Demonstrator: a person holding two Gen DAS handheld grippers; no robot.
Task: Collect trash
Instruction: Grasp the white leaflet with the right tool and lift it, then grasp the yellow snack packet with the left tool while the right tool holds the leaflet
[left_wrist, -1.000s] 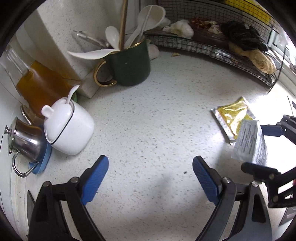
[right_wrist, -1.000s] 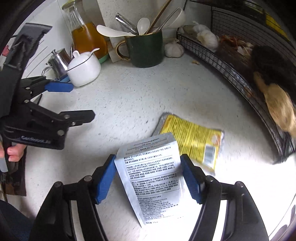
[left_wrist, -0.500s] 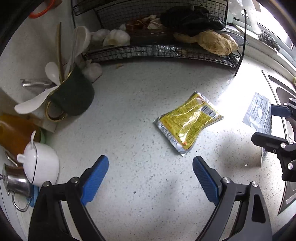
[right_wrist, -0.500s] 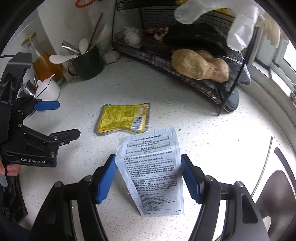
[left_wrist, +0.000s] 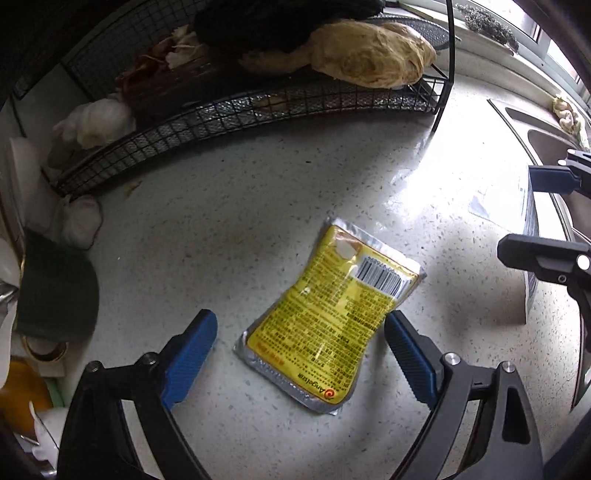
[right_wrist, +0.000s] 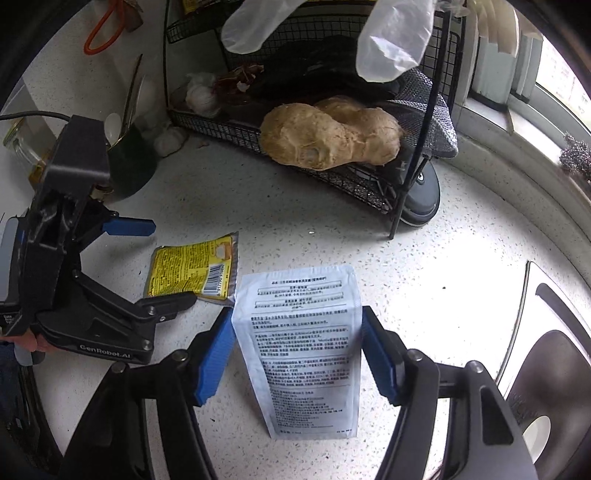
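A yellow foil packet (left_wrist: 332, 314) lies flat on the speckled counter (left_wrist: 258, 206). My left gripper (left_wrist: 297, 332) hangs open just above it, one blue pad on either side of the packet, neither pressing on it. In the right wrist view the same left gripper (right_wrist: 162, 262) straddles the yellow packet (right_wrist: 188, 271). My right gripper (right_wrist: 297, 325) is shut on a white printed packet (right_wrist: 299, 350), with both pads against its side edges and the packet lifted off the counter. The left wrist view shows the right gripper (left_wrist: 524, 214) and the white packet (left_wrist: 530, 295) at the far right.
A black wire rack (left_wrist: 258, 107) stands close behind the yellow packet, holding ginger root (left_wrist: 369, 59) and garlic (left_wrist: 92, 118). A dark green mug (left_wrist: 55, 288) sits to the left. Clear plastic gloves (right_wrist: 395, 40) hang from the rack. A steel sink (right_wrist: 546, 332) lies to the right.
My left gripper swung right, away from the mug and white pot, until the yellow packet lay between its fingers. The right gripper carried the white packet rightward, nearer the sink.
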